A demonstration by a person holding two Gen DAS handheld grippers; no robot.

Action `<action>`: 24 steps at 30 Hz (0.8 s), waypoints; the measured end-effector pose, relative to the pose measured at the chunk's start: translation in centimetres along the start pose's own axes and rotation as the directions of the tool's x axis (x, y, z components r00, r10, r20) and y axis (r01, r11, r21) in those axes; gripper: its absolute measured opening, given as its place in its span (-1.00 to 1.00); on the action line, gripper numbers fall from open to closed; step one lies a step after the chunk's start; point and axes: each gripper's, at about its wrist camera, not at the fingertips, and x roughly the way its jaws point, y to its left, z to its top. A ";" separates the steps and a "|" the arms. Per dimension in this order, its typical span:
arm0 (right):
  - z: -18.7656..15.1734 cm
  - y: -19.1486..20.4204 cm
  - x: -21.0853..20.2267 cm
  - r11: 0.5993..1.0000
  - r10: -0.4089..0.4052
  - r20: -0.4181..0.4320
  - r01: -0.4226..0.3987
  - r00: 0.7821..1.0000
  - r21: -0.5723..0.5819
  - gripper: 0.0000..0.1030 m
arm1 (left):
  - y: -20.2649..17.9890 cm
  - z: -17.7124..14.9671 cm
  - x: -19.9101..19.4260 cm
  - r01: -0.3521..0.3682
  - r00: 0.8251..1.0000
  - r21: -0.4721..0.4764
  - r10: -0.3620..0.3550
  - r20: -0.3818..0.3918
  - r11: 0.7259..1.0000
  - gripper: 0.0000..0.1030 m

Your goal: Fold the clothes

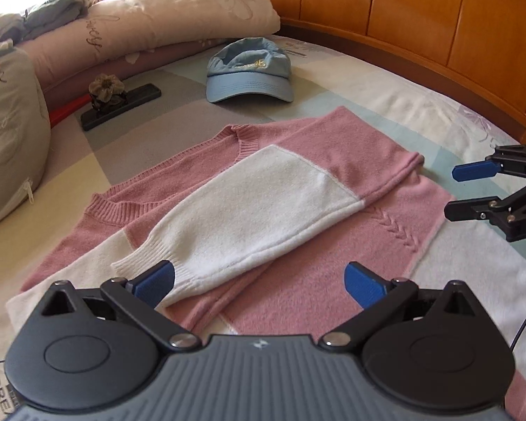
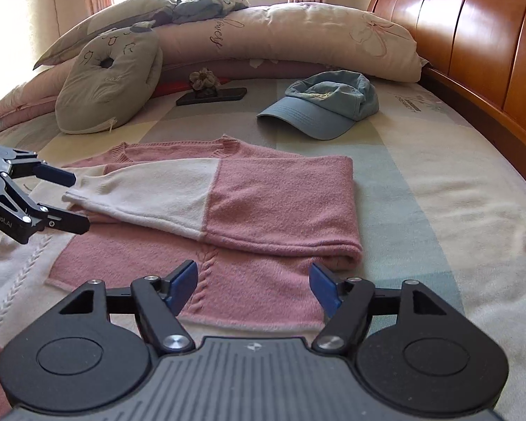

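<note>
A pink and white knitted sweater lies flat on the bed, with its white-ended sleeve folded across the body. My left gripper hovers open over the sweater's lower part; its left pad is by the sleeve's ribbed cuff, and nothing is between the fingers. The right wrist view shows the left gripper open beside the cuff. My right gripper stands open above the pink hem area, holding nothing. In the left wrist view the right gripper sits past the sweater's right edge.
A light blue cap lies beyond the sweater. A dark flat bar with a flower-shaped piece on it rests near rolled quilts and a grey cushion. The wooden headboard bounds the right side.
</note>
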 end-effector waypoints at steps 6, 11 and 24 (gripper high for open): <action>-2.8 2.2 -2.1 1.000 0.021 -0.051 -0.021 0.998 -0.002 0.66 | -2.1 -2.6 -5.1 -0.045 0.999 0.106 0.047 -0.016 0.993 0.99; -6.1 3.5 -1.6 0.999 0.027 -0.113 -0.024 0.993 0.025 0.66 | -4.4 -6.9 -4.6 -0.033 0.997 0.077 0.039 -0.072 0.997 0.99; -11.3 4.9 -6.1 0.997 -0.075 -0.117 0.078 0.990 0.023 0.78 | -7.5 -14.9 -7.4 -0.048 0.997 -0.082 0.043 -0.063 0.995 0.99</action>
